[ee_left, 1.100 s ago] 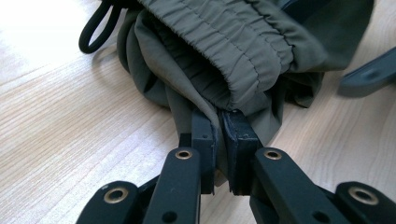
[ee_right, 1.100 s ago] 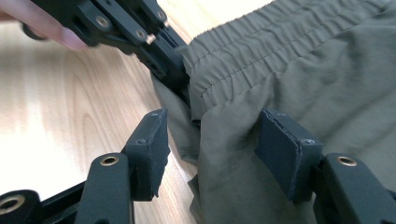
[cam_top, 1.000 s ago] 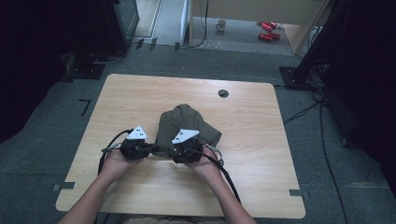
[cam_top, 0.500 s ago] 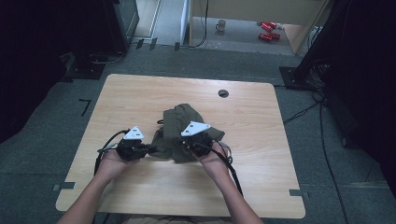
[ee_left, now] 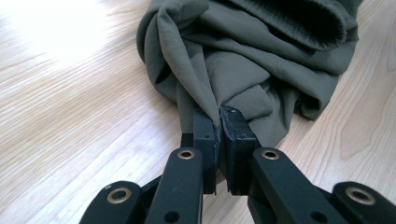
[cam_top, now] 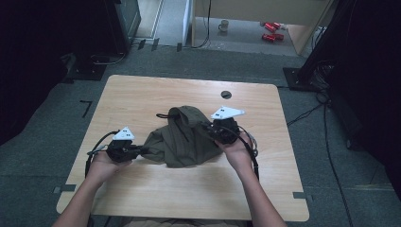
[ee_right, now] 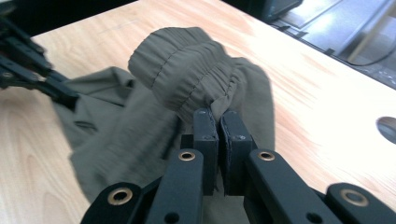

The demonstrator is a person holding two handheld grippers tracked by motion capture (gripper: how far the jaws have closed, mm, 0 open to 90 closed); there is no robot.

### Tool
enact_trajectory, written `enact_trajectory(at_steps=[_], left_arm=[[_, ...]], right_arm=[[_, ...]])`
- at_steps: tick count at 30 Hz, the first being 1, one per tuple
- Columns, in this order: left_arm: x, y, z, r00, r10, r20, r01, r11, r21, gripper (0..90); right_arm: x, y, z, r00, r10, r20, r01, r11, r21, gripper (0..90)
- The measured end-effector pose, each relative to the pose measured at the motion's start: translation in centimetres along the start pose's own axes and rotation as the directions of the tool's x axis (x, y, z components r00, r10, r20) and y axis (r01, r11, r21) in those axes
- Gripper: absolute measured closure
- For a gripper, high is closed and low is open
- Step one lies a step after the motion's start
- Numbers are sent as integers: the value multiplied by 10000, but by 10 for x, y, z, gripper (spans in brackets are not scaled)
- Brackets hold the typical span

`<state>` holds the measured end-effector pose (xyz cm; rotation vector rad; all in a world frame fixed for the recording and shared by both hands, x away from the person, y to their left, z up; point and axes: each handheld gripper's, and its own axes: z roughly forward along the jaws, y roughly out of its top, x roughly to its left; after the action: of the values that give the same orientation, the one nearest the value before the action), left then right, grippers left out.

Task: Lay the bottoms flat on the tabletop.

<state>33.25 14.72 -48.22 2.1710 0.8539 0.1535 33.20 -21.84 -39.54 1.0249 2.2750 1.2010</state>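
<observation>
An olive-green garment with an elastic waistband lies bunched on the middle of the wooden table. My left gripper is at its left edge, low over the table. In the left gripper view the left gripper is shut on a pinched fold of the cloth. My right gripper is at the garment's right side, raised a little. In the right gripper view the right gripper is shut on the gathered waistband, which bulges above the jaws.
A round cable hole sits in the table behind the garment, also in the right gripper view as the hole at the right edge. The left gripper shows far left there. Dark equipment stands on the floor around the table.
The two hands have moved apart: the left one to the left, the right one up and to the right. The garment between them is pulled wider, its waistband lifted.
</observation>
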Motion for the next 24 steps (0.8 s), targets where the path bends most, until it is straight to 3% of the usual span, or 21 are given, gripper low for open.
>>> enact_trajectory(at_steps=[12,16,21,24], left_arm=[[17,-12,-14,9984,-481,-312,481,9988,-22,861],[18,-13,-13,9983,-487,-335,487,9988,-3,858],[21,-15,-12,9977,-560,-385,561,9984,14,850],[21,-15,-13,9972,-551,-510,544,9984,-154,796]], right_arm=[[-49,-25,-13,9927,908,799,-918,9957,91,864],[-62,-40,-11,9874,1310,887,-1305,9914,-123,860],[-77,-53,-5,9796,1605,1207,-1620,9868,30,844],[-88,-58,-1,9694,1929,1521,-1954,9807,19,750]])
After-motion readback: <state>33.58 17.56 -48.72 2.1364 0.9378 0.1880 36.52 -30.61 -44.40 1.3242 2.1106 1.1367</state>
